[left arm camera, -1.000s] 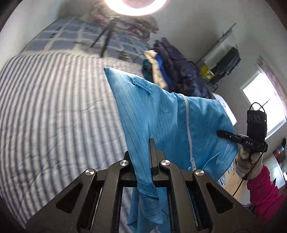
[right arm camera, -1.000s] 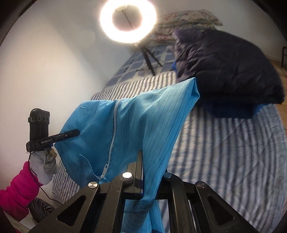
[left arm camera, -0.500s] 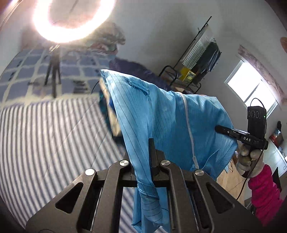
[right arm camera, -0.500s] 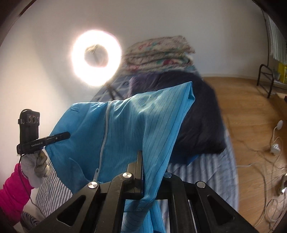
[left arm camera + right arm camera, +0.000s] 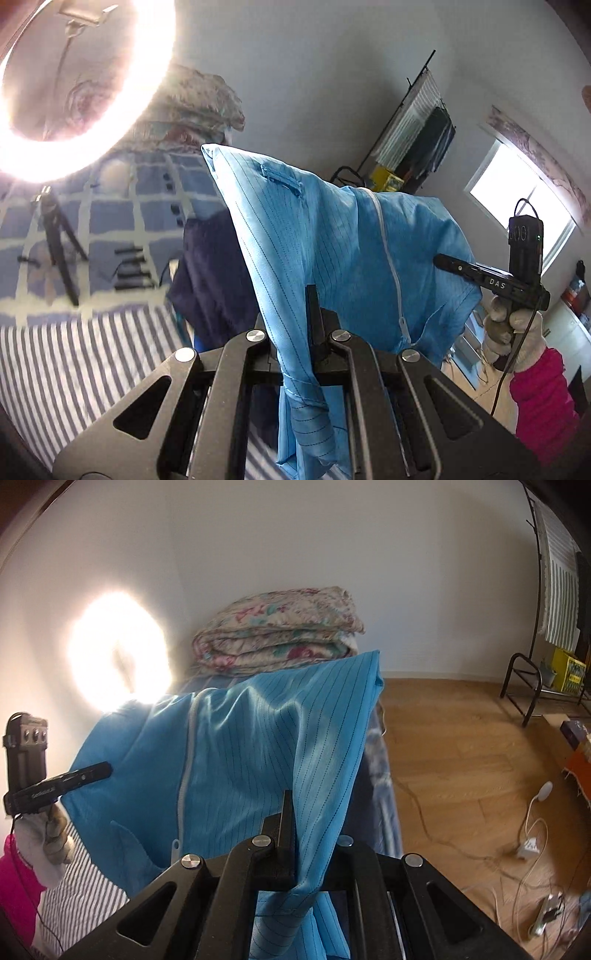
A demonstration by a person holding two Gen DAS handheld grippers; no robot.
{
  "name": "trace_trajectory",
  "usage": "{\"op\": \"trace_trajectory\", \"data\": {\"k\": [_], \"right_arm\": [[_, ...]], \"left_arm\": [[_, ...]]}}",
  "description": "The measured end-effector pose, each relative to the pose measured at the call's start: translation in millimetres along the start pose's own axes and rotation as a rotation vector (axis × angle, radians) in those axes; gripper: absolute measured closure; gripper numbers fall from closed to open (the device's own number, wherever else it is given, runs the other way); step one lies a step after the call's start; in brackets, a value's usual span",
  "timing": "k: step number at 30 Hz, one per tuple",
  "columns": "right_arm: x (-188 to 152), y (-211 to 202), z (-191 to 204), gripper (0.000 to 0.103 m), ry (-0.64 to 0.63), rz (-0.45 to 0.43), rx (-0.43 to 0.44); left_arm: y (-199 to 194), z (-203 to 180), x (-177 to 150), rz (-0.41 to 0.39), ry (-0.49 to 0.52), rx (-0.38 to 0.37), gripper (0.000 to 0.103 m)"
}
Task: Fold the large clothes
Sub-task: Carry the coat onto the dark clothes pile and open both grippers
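Above the striped bed (image 5: pixel 66 354), a bright blue pinstriped zip-front garment (image 5: pixel 332 240) hangs stretched between grippers. Left gripper (image 5: pixel 295 332) and right gripper (image 5: pixel 306 834) each clench an edge. Behind: glaring ring light (image 5: pixel 85 92), folded floral quilt (image 5: pixel 280 627), clothes rack (image 5: pixel 554 590).

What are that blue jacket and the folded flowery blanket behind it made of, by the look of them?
The blue jacket looks like thin, smooth synthetic cloth: it has a slight sheen, fine dark pinstripes and a white zip, and it drapes lightly. The flowery blanket looks like soft, matte padded cotton, judging by its thick, puffy folds; the fibre itself I cannot tell.
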State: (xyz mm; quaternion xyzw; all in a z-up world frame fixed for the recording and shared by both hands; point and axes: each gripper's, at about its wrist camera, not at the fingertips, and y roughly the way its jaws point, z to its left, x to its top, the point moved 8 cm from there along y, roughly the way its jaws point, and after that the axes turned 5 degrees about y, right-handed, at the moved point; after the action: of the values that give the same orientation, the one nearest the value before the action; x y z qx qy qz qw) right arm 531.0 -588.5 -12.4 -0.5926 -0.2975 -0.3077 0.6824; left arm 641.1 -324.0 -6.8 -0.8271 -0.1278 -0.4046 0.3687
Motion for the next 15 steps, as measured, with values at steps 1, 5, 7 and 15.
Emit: {"op": "trace_trajectory", "data": {"k": [1, 5, 7, 15], "right_arm": [[6, 10, -4, 0.1, -0.003, -0.002, -0.004], [16, 51, -22, 0.1, 0.005, 0.019, 0.001], [13, 65, -31, 0.1, 0.026, 0.035, 0.022], [-8, 128, -57, 0.093, 0.098, 0.083, 0.004]], "left_arm": [[9, 4, 6, -0.006, -0.006, 0.006, 0.099], [38, 23, 9, 0.005, -0.058, 0.02, 0.099], [53, 33, 3, 0.025, -0.075, 0.036, 0.099], [94, 68, -23, 0.077, -0.116, 0.093, 0.099]]}}
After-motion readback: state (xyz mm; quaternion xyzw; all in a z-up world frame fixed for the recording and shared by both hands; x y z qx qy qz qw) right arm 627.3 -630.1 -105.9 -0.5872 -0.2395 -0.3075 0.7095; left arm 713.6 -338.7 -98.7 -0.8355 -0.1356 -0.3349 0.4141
